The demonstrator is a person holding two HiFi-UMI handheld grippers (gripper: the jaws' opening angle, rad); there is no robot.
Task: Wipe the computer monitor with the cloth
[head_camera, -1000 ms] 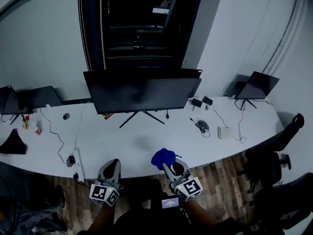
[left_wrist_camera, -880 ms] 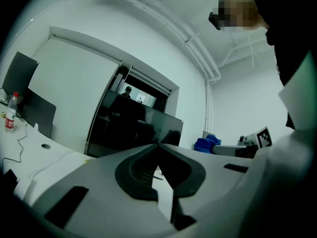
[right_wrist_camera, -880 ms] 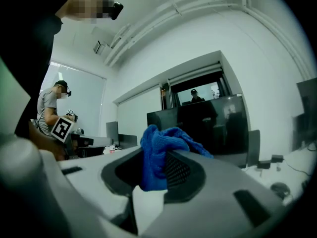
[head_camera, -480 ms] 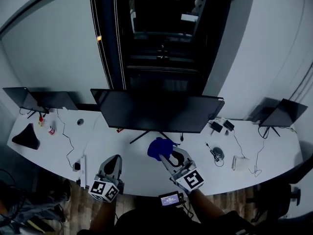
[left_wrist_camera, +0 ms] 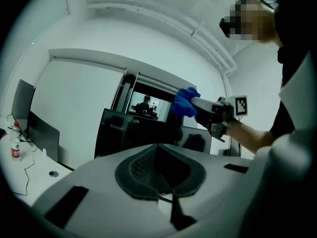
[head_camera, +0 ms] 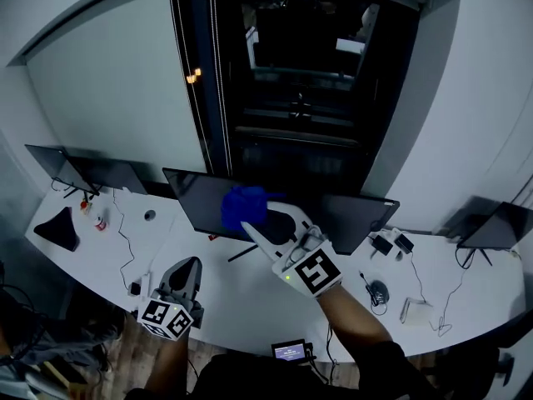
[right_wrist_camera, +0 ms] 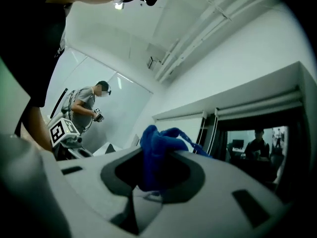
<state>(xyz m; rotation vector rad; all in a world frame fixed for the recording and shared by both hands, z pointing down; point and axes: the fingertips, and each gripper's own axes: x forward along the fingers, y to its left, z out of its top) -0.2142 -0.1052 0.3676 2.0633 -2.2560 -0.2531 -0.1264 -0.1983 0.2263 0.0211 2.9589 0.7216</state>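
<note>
Right gripper (head_camera: 252,221) was clamped on a bunched blue cloth (head_camera: 243,206), with most of the wad sticking out past the tips. It was held up at the monitor (head_camera: 354,212), over the screen's upper edge and left of its centre. Whether the cloth touched the glass could not be told from any view.

Left gripper (head_camera: 186,267) hung low in front of the monitor, above the near edge of the tabletop (head_camera: 229,300). Its jaws were closed together with nothing between them.

No wiping contact was confirmed, so the task looked barely begun.

Risks as judged:
- The cloth was a tight ball, not spread, so hard gripper tips could meet the panel and scratch it.
- A firm push high on the screen might rock the monitor on its thin stand, as the left gripper was not bracing it.
- Drag across the glass could tug the cloth from a small pinch.
</note>
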